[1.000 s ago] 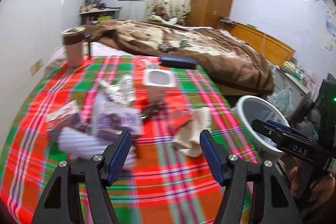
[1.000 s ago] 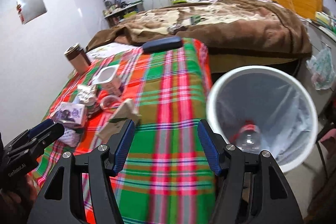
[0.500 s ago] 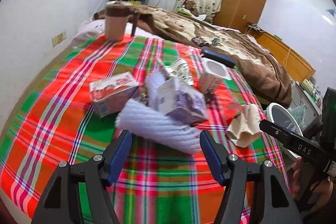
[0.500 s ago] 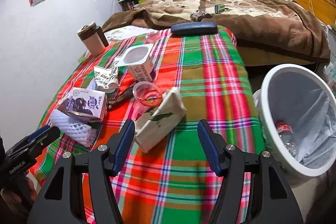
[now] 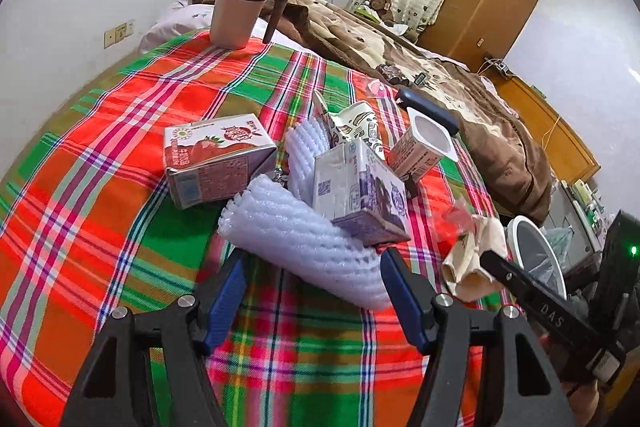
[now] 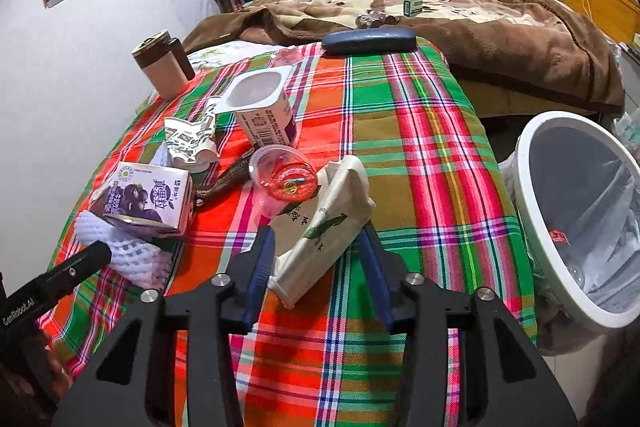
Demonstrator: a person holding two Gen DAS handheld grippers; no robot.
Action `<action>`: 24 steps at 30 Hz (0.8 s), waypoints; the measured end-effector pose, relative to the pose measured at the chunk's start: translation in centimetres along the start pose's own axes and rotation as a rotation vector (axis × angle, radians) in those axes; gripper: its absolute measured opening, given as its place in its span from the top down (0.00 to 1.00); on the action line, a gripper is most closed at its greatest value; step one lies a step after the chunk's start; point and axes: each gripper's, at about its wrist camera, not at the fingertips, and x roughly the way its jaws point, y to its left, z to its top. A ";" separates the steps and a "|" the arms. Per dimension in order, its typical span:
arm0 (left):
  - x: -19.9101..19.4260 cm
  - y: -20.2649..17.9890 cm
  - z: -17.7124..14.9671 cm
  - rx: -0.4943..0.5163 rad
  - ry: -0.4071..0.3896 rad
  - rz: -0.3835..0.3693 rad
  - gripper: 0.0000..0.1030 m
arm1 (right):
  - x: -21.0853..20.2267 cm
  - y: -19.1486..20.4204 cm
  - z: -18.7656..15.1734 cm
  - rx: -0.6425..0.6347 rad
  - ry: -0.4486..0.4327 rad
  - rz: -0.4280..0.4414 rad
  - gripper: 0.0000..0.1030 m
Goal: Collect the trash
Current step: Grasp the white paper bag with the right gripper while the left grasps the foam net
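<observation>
Plaid cloth in red and green (image 6: 420, 131) is covering the worktop, and the trash is lying bunched in the left and middle of both views, where either hand can be reaching it without crossing. I am keeping the left tongs (image 5: 312, 291) apart, their blue pads straddling the white foam net sleeve (image 5: 304, 239) without pressing it, as far as I can judge. The right tongs (image 6: 318, 259) have just been closing around the cream paper tissue pack (image 6: 332, 223), which is lying slantwise between the pads; I cannot tell whether they are gripping it yet. The purple milk carton (image 6: 148, 197) is leaning on the foam sleeve, and the red strawberry carton (image 5: 216, 155) is lying flat beside it.

The white round waste bin (image 6: 532, 195) is standing at the right edge of the right view, off the worktop's side, lined with a clear bag and already holding a plastic bottle (image 6: 572, 251). The white yoghurt pot (image 6: 264, 107) is standing upright and looking empty; the clear cup with a red lid (image 6: 280, 179) is lying tipped beside the pack.
</observation>
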 end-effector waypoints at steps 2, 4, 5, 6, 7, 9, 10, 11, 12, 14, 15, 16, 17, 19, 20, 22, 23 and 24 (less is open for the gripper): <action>0.2 0.0 0.2 -0.024 -0.004 -0.012 0.35 | 0.0 -0.1 -0.1 0.004 -0.001 0.001 0.66; 0.7 0.2 0.3 -0.038 0.008 -0.012 0.35 | 0.1 -0.4 -0.1 0.012 0.001 0.004 0.75; 0.9 0.2 0.3 -0.043 0.014 -0.011 0.35 | 0.1 -0.4 -0.2 0.011 0.004 0.006 0.77; 1.1 0.3 0.3 -0.048 0.016 -0.011 0.35 | 0.1 -0.5 -0.2 0.007 0.005 0.007 0.78; 1.2 0.3 0.3 -0.050 0.015 -0.011 0.35 | 0.0 -0.5 -0.3 0.001 0.004 0.007 0.79; 1.4 0.3 0.1 -0.056 0.020 -0.004 0.35 | 0.0 -0.6 -0.3 -0.006 0.004 0.007 0.83; 1.4 0.3 0.2 -0.056 0.020 -0.002 0.35 | 0.0 -0.6 -0.3 -0.008 0.005 0.009 0.86; 1.4 0.3 0.2 -0.059 0.018 0.000 0.36 | -0.1 -0.7 -0.3 -0.007 0.004 0.012 0.86; 1.5 0.4 0.2 -0.066 0.018 -0.001 0.36 | -0.1 -0.8 -0.4 -0.007 0.003 0.015 0.87; 1.7 0.5 0.3 -0.073 0.019 0.002 0.40 | -0.1 -1.0 -0.4 -0.003 0.005 0.019 0.87; 1.8 0.5 0.3 -0.074 0.023 0.008 0.42 | -0.1 -1.1 -0.4 0.002 0.005 0.022 0.87; 1.9 0.6 0.4 -0.074 0.026 0.012 0.45 | -0.1 -1.2 -0.4 0.004 0.005 0.023 0.87; 2.1 0.7 0.5 -0.073 0.030 0.013 0.49 | -0.2 -1.3 -0.4 0.006 0.005 0.024 0.88; 2.3 0.8 0.7 -0.063 0.038 0.010 0.56 | -0.3 -1.5 -0.5 0.007 0.002 0.026 0.88; 2.3 0.7 0.8 -0.049 0.041 0.011 0.60 | -0.4 -1.5 -0.5 0.004 0.000 0.026 0.89; 2.3 0.5 1.1 -0.032 0.050 -0.002 0.67 | -0.6 -1.7 -0.5 -0.001 -0.002 0.026 0.90; 2.3 0.5 1.2 -0.023 0.054 -0.006 0.67 | -0.7 -1.7 -0.4 -0.003 -0.003 0.026 0.90; 2.2 0.5 1.2 -0.018 0.057 -0.007 0.68 | -0.8 -1.7 -0.4 -0.008 -0.004 0.025 0.91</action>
